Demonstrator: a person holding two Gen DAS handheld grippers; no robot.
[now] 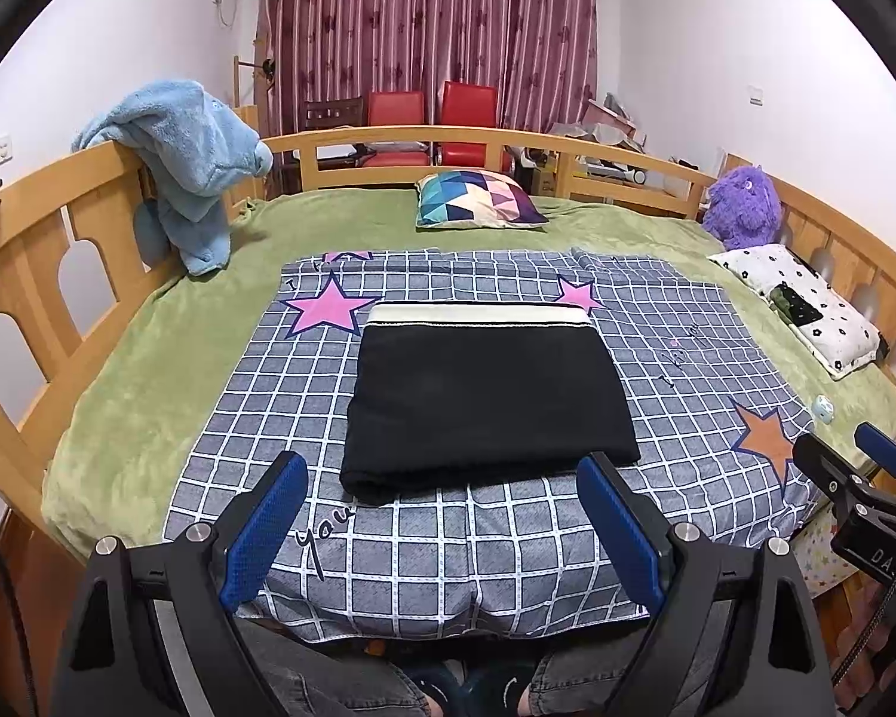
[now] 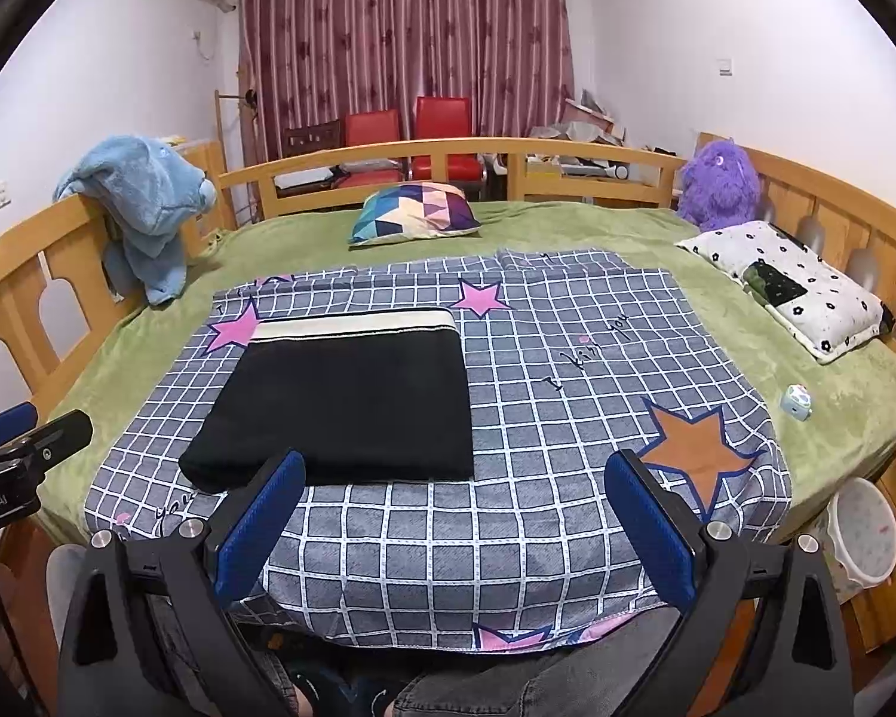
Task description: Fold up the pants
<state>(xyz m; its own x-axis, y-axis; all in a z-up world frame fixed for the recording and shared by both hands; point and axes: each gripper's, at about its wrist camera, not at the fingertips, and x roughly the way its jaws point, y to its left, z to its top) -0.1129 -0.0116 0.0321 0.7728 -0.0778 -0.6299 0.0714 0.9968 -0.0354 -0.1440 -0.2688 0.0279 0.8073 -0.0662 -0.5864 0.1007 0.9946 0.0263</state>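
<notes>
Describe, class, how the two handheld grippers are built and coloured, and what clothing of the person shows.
Each gripper, left gripper and right gripper, has a black angular frame with silver bolts and two flat fingers faced with textured blue pads. A black cable runs down the left edge. White lettering marks the body of the right one. The person wears grey jeans.

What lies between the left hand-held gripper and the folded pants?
Only bare checked sheet; the left wrist view shows the open left hand-held gripper just short of the black folded pants, nothing in between.

Person's legs (image 1: 340, 681) cut off below.
</notes>
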